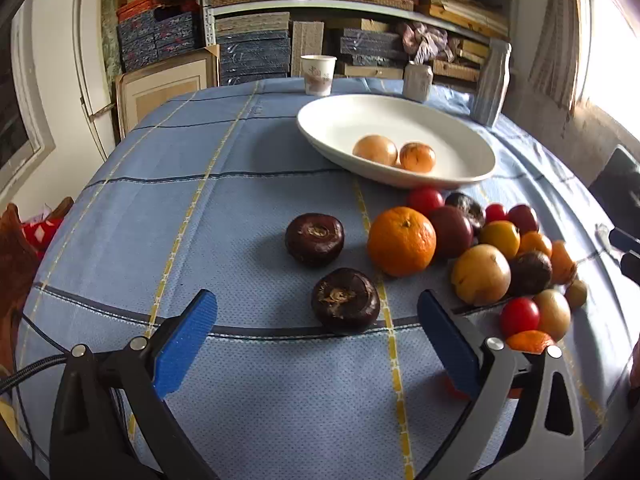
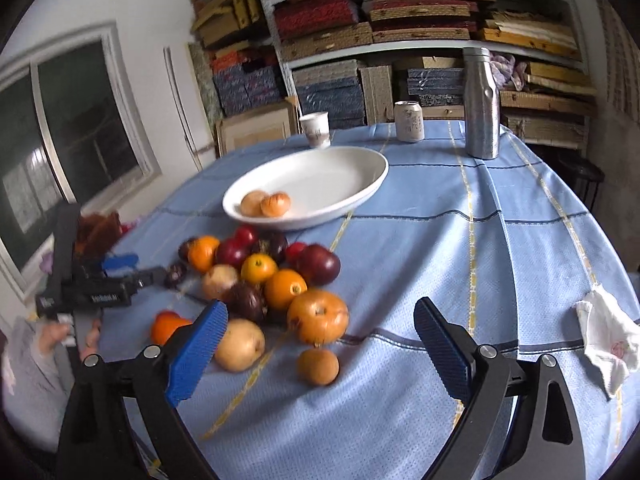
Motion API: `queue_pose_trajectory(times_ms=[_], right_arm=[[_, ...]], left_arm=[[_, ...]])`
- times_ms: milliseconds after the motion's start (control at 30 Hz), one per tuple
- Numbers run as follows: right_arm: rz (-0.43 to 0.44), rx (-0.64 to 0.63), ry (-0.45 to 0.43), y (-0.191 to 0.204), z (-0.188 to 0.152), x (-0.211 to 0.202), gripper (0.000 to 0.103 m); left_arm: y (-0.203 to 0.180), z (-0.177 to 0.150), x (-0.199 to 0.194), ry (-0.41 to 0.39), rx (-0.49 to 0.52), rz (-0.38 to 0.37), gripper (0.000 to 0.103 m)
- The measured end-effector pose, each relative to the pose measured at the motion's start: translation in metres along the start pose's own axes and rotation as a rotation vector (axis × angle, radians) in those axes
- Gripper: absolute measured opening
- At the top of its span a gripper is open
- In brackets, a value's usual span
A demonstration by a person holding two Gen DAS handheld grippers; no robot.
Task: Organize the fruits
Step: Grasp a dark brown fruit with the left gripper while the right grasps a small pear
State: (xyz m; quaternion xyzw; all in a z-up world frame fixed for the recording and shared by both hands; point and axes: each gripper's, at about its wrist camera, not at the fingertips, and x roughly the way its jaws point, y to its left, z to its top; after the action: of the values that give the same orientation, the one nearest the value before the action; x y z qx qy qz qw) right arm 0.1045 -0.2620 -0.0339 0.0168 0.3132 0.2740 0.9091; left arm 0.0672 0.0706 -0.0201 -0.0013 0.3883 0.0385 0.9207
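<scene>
A white oval plate (image 1: 352, 120) (image 2: 344, 168) holds two tan fruits (image 1: 394, 152) (image 2: 266, 203). In front of it lies a pile of fruit: an orange (image 1: 401, 241), red, dark and yellow ones (image 2: 276, 276). Two dark brown round fruits (image 1: 314, 239) (image 1: 345, 299) lie apart on the cloth. My left gripper (image 1: 316, 338) is open and empty, the nearer dark fruit just beyond its fingertips. My right gripper (image 2: 320, 344) is open and empty, with a small brown fruit (image 2: 317, 366) between its fingers and a larger orange-brown one (image 2: 318, 316) beyond it. The left gripper also shows in the right wrist view (image 2: 120, 268).
A blue checked tablecloth (image 1: 200, 208) covers the round table. A paper cup (image 1: 317, 74), a can (image 2: 409, 121) and a metal bottle (image 2: 482, 104) stand at the far edge. A crumpled white tissue (image 2: 606, 340) lies at right. Shelves of stacked boxes fill the back wall.
</scene>
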Motion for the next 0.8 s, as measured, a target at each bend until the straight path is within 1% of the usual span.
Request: queue_pose_trajectory(times_ms=[67, 133, 267, 333, 433, 567, 633, 667, 700, 767, 800], right_arm=[[-0.068, -0.056, 0.013, 0.012, -0.003, 0.002, 0.100], [-0.092, -0.090, 0.028, 0.019, -0.006, 0.004, 0.100], [-0.072, -0.079, 0.054, 0.016, -0.007, 0.006, 0.100], [-0.064, -0.058, 0.073, 0.012, -0.008, 0.008, 0.100], [-0.069, -0.060, 0.095, 0.013, -0.007, 0.013, 0.100], [-0.071, -0.082, 0.122, 0.017, -0.008, 0.019, 0.100], [-0.064, -0.085, 0.133, 0.018, -0.009, 0.021, 0.098], [-0.059, -0.086, 0.139, 0.018, -0.009, 0.022, 0.094], [-0.051, -0.087, 0.152, 0.019, -0.009, 0.024, 0.088], [-0.040, -0.088, 0.174, 0.020, -0.010, 0.027, 0.082], [-0.036, -0.088, 0.181, 0.019, -0.011, 0.028, 0.081]], left_arm=[[-0.006, 0.000, 0.003, 0.015, 0.028, 0.009, 0.098], [-0.009, 0.000, 0.007, 0.035, 0.045, 0.014, 0.098], [-0.010, 0.001, 0.015, 0.068, 0.046, 0.013, 0.098], [-0.008, 0.003, 0.016, 0.069, 0.031, 0.006, 0.098], [-0.007, 0.005, 0.017, 0.060, 0.018, -0.014, 0.098], [-0.011, 0.006, 0.019, 0.064, 0.032, -0.026, 0.098], [-0.014, 0.006, 0.019, 0.061, 0.046, -0.032, 0.098], [-0.016, 0.006, 0.021, 0.066, 0.055, -0.034, 0.098], [-0.017, 0.006, 0.021, 0.070, 0.059, -0.036, 0.096], [-0.019, 0.006, 0.024, 0.081, 0.064, -0.045, 0.085], [-0.019, 0.006, 0.026, 0.093, 0.063, -0.051, 0.077]])
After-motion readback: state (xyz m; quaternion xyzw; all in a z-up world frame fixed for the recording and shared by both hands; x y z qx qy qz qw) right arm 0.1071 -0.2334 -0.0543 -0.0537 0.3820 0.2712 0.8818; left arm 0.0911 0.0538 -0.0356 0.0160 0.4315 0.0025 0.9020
